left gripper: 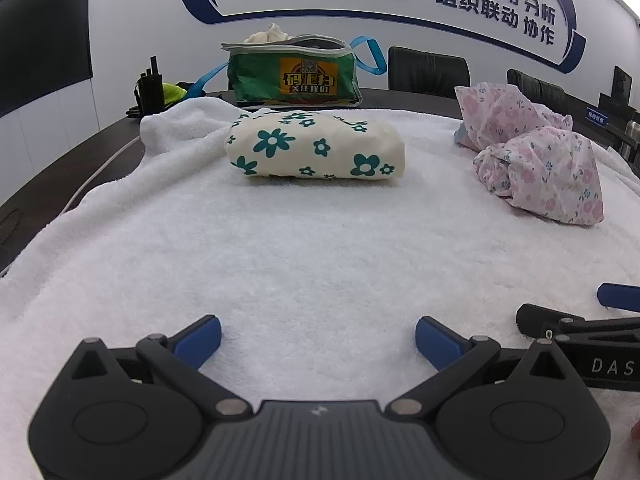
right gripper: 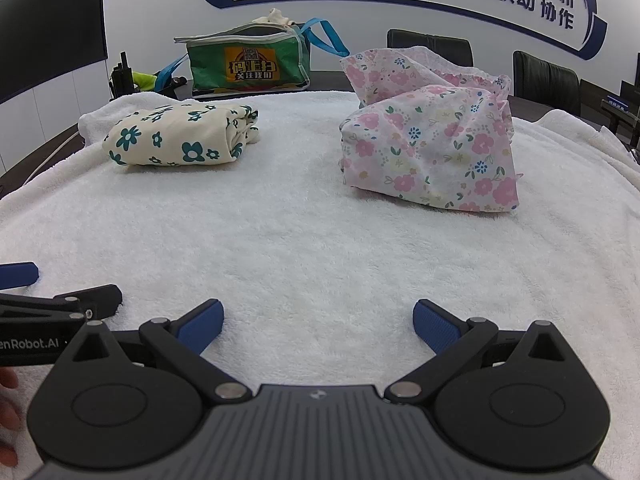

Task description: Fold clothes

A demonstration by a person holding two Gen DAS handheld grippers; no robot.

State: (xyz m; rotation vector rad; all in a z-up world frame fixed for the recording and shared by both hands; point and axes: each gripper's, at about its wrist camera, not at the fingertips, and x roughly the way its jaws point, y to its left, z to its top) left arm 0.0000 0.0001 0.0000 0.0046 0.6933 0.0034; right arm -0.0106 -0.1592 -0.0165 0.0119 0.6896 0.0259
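Observation:
A folded cream garment with teal flowers (left gripper: 316, 148) (right gripper: 180, 138) lies at the far side of the white towel (left gripper: 320, 260) (right gripper: 320, 248). A crumpled pink floral garment (left gripper: 536, 156) (right gripper: 432, 152) is heaped to its right. My left gripper (left gripper: 318, 340) hovers open over bare towel near the front, nothing between its blue pads (left gripper: 204, 338). My right gripper (right gripper: 318, 324) is likewise open and empty, well short of the pink garment. Each gripper shows at the edge of the other's view: the right gripper (left gripper: 580, 320), the left gripper (right gripper: 60, 296).
A green bag (left gripper: 294, 70) (right gripper: 250, 62) with blue straps stands behind the towel, something white sticking out of its top. A black radio (left gripper: 150, 84) (right gripper: 122, 74) and a yellow-green item sit at the back left. Dark chairs (left gripper: 428, 66) line the far wall.

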